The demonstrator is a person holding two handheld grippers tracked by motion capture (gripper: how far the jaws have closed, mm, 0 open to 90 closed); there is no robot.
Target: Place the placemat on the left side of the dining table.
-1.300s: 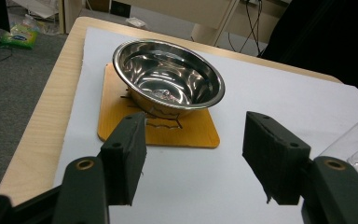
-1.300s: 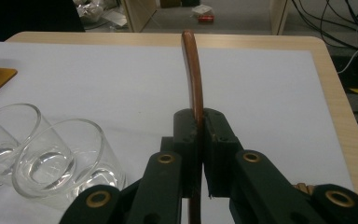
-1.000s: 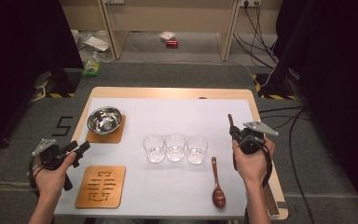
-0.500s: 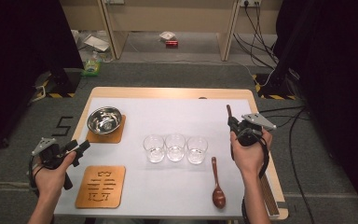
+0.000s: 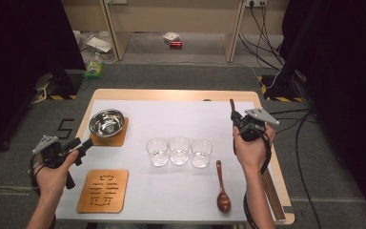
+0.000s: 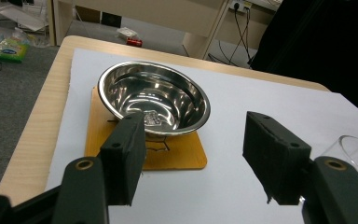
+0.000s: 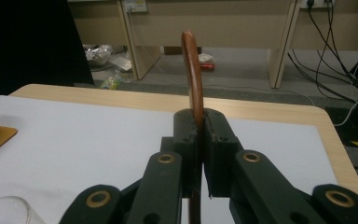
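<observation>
A grey carpeted floor [image 5: 181,76] surrounds a light wooden table [image 5: 171,95] whose top is covered by a white sheet [image 5: 181,119]; beyond it stands pale wooden furniture [image 5: 171,14] with open bays between upright panels; black curtains [image 5: 24,57] close off the left side and the right side is equally dark; black cables [image 5: 267,28] trail down from a wall socket [image 5: 253,3] at the upper right and run across the carpet; yellow-and-black hazard tape [image 5: 271,98] marks the floor at both far corners of the table; a white number five [image 5: 66,128] is marked on the carpet at the left; litter lies under the furniture, including a green packet [image 5: 94,70] and a small red can [image 5: 175,45]; the light is even and comes from overhead
</observation>
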